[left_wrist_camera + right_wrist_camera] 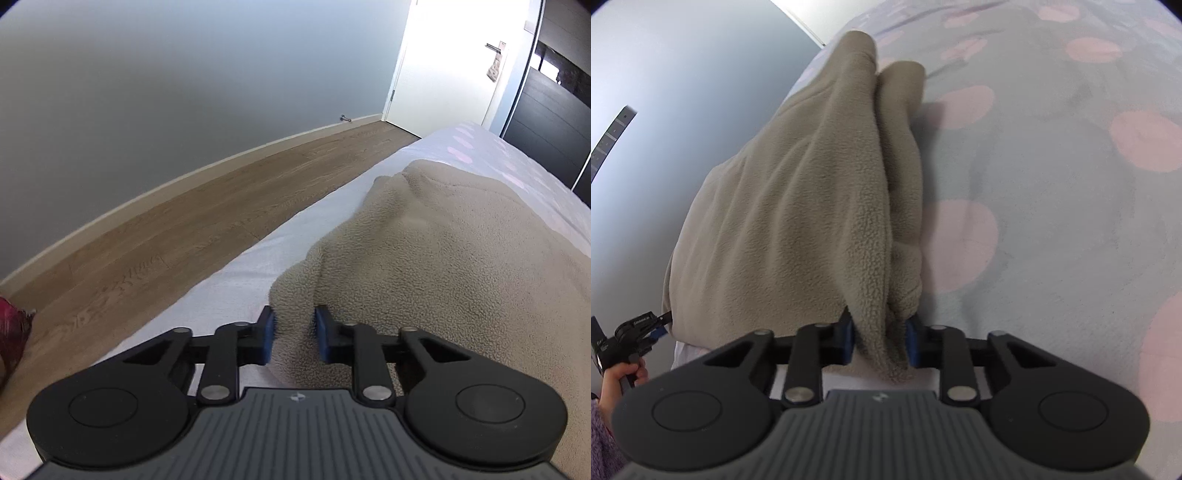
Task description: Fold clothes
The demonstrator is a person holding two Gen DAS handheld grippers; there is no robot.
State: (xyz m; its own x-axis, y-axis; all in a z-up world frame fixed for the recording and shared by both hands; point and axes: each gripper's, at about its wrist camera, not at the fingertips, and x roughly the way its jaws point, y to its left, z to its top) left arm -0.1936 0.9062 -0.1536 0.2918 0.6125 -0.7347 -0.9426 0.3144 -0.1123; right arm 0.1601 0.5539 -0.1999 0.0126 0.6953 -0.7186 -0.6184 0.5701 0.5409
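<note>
A beige fleece garment lies on the bed near its left edge. My left gripper is shut on a bunched edge of the fleece, cloth filling the gap between the blue pads. In the right wrist view the same fleece stretches away in long folds. My right gripper is shut on a thick fold of it. The left gripper shows at the far left of that view, at the garment's other near corner, held by a hand.
The bed has a pale cover with pink dots. A wooden floor runs along the bed's left side below a grey wall. A white door and a dark cabinet stand beyond the bed. A red object is on the floor at left.
</note>
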